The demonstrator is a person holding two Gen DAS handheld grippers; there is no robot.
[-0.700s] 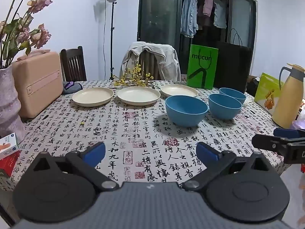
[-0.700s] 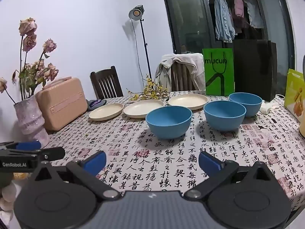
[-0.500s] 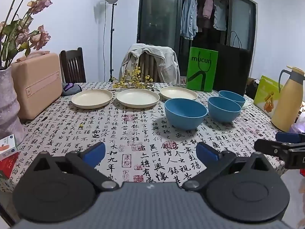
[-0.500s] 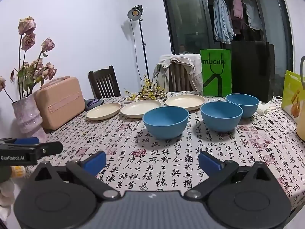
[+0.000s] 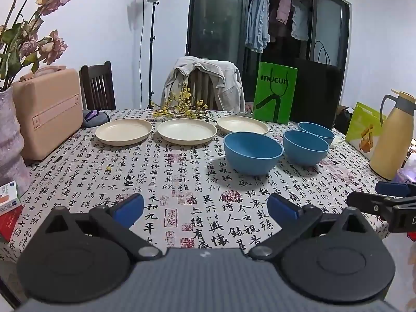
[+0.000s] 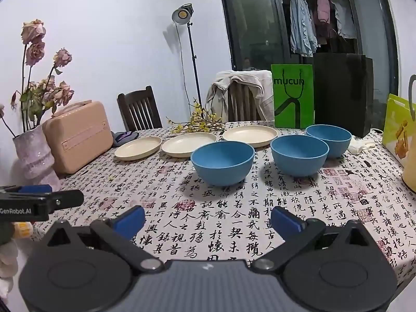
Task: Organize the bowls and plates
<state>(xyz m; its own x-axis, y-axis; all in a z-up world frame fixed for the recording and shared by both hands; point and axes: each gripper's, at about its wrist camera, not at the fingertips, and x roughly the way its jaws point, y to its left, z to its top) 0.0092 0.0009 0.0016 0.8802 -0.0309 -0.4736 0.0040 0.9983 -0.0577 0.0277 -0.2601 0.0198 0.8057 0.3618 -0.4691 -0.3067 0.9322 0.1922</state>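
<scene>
Three shallow cream plates (image 5: pixel 187 131) and three deep blue bowls (image 5: pixel 253 153) sit apart on the counter (image 5: pixel 182 182). The left hand-held gripper (image 5: pixel 205 206) and right hand-held gripper (image 6: pixel 208 218) are both spread wide, empty.

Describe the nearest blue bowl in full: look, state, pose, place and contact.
The nearest blue bowl is round, deep and plain matte blue, plastic-looking, with a narrow base. It stands upright and empty on the calligraphy-print tablecloth, in front of the cream plates and left of the two other blue bowls, apart from all of them. Only the cloth touches it.
</scene>
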